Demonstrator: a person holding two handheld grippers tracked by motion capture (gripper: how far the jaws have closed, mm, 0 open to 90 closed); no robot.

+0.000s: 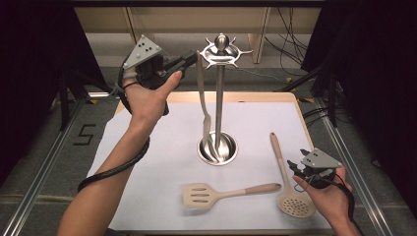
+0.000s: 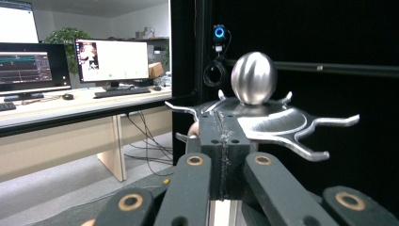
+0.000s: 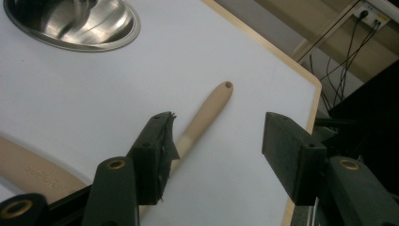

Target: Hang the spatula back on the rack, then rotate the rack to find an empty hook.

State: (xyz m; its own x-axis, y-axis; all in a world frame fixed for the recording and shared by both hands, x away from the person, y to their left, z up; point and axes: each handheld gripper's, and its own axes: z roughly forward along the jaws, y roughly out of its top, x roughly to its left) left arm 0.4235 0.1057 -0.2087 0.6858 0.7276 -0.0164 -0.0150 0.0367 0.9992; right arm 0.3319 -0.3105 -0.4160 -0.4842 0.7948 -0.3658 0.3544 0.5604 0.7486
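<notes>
At the rack's hooks [image 1: 222,53], left gripper [image 1: 189,60] seemingly pinches the utensil [image 1: 203,101].

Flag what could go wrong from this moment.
1. The left tool is shut on the handle top of the hanging utensil beside the rack's hooks; if released off a hook, it may drop into the base.
2. The right tool stands open beside the skimmer's handle; closing now might miss or nudge it.
</notes>
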